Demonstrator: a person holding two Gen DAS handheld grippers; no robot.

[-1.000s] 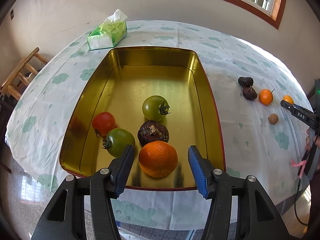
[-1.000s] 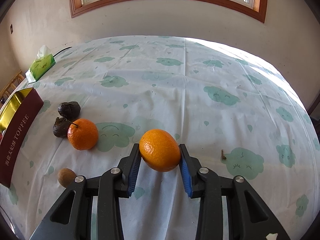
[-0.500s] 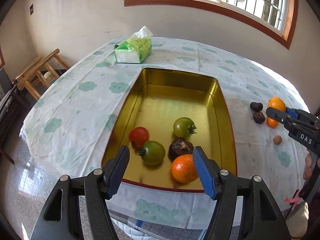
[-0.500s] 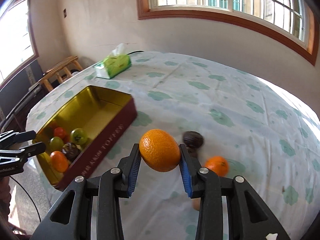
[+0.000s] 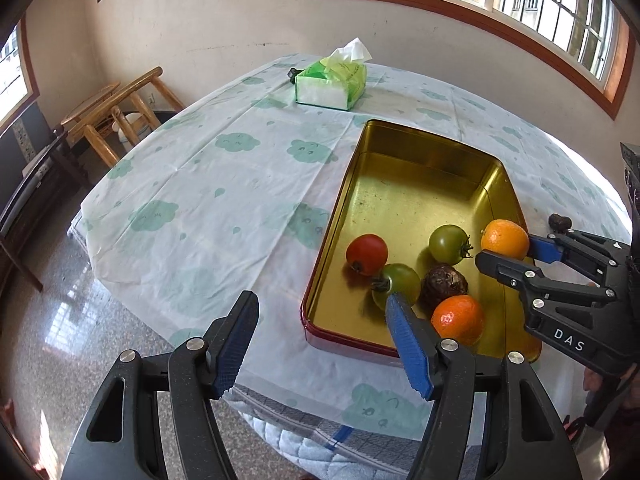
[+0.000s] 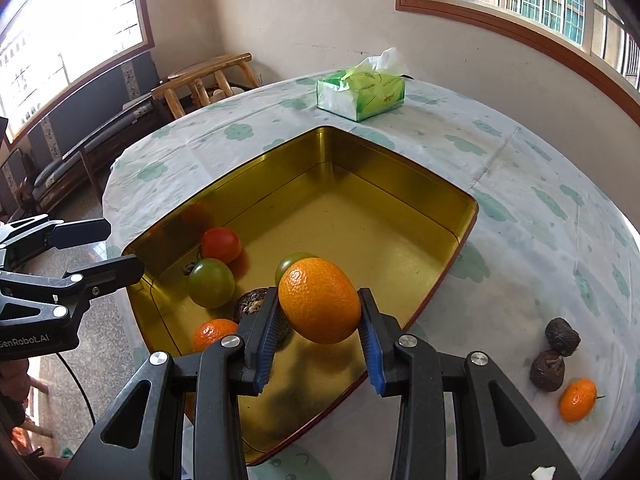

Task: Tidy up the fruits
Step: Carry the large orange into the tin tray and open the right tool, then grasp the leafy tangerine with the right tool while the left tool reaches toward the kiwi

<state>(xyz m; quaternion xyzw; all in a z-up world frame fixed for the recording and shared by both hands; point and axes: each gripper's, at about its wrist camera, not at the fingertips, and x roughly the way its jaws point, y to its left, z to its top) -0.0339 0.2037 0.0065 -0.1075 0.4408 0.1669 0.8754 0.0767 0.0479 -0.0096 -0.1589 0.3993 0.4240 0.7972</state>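
Note:
My right gripper [image 6: 318, 320] is shut on an orange [image 6: 319, 301] and holds it above the near end of the gold tin [image 6: 400, 200]; the gripper [image 5: 505, 246] and its orange [image 5: 505, 239] also show in the left wrist view. The tin [image 5: 420, 152] holds a red tomato [image 5: 367, 254], two green tomatoes [image 5: 448, 243], a dark wrinkled fruit [image 5: 445, 285] and a small orange [image 5: 457, 319]. My left gripper [image 5: 320, 332] is open and empty, off the tin's near left corner. On the cloth right of the tin lie two dark fruits [image 6: 563, 337] and a small orange [image 6: 577, 399].
A green tissue pack [image 5: 331, 82] stands on the table beyond the tin. Wooden chairs [image 5: 116, 116] stand at the left past the table edge. The round table has a white cloth with green clouds [image 5: 224, 184].
My right gripper has carried the orange leftward from the cloth to above the tin. My left gripper has pulled back and swung left, away from the tin.

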